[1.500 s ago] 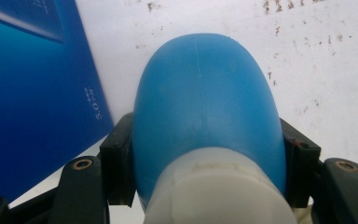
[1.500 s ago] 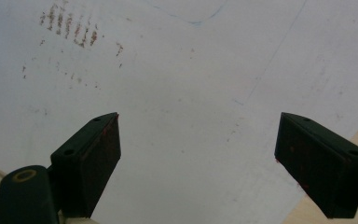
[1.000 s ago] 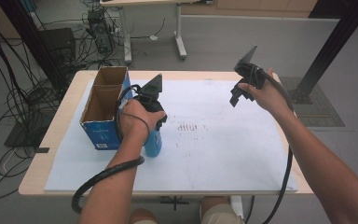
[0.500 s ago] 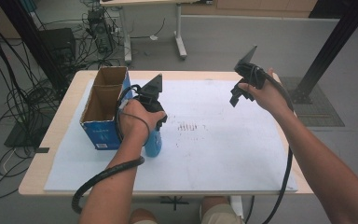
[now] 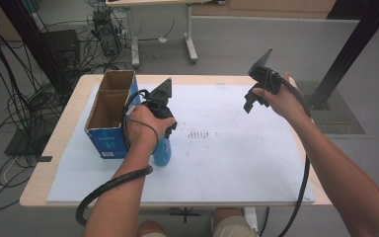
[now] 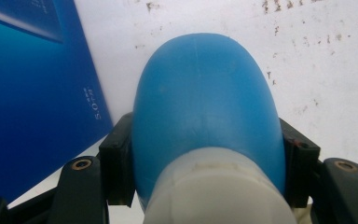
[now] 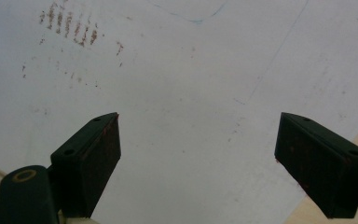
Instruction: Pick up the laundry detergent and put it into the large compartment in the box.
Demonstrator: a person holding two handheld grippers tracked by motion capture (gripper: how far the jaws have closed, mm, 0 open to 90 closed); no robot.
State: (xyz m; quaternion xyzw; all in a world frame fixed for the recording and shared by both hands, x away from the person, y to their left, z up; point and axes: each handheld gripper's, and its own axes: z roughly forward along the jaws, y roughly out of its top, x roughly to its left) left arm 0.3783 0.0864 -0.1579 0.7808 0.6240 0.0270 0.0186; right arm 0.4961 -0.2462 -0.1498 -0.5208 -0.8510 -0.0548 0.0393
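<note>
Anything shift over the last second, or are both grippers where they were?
Nothing visibly changed. The left gripper stays clamped on the blue bottle beside the cardboard box, and the right gripper still hangs open above the white sheet.

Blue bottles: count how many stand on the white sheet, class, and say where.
1. The blue bottle stands beside the cardboard box, clamped in the left gripper. The box's inside is partly hidden, so more could lie there.
</note>
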